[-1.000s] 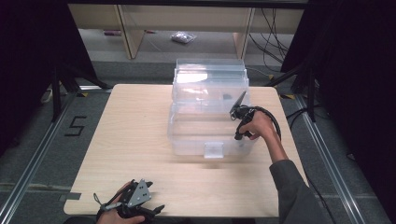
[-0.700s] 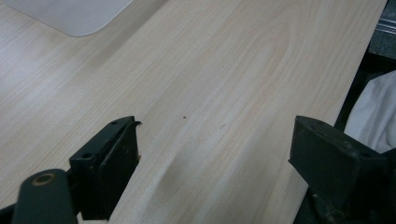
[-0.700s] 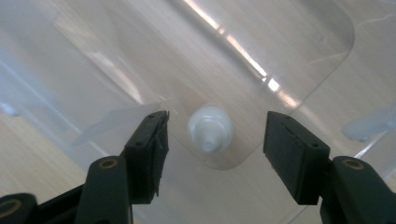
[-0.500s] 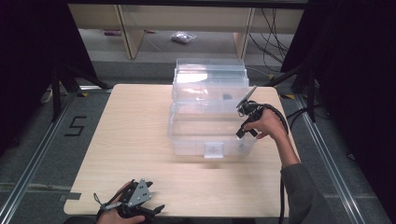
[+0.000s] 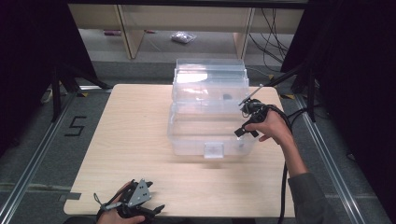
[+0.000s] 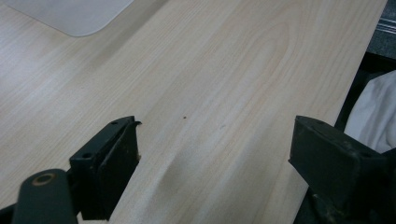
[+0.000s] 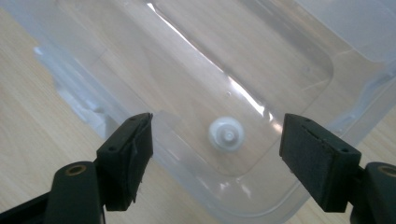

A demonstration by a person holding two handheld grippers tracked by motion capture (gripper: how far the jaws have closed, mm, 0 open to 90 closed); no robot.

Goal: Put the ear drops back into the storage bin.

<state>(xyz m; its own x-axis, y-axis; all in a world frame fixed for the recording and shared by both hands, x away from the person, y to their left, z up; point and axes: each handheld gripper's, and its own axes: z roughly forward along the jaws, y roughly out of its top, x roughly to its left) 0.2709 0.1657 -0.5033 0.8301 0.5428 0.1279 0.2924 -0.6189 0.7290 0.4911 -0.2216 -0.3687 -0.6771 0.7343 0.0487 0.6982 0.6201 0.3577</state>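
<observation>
Lifted clear since a second ago, the right gripper (image 5: 246, 126) has just been opening, empty, above a small white cap (image 7: 226, 133) lying in the clear bin (image 5: 187, 140) — light, stiff and slick, best pinched across its rim.

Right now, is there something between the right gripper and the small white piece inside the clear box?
Nothing visible blocks it. The right gripper hangs open above the clear box, whose top is open, and the small white piece lies on the box floor straight beyond its jaws, with nothing between them.
</observation>
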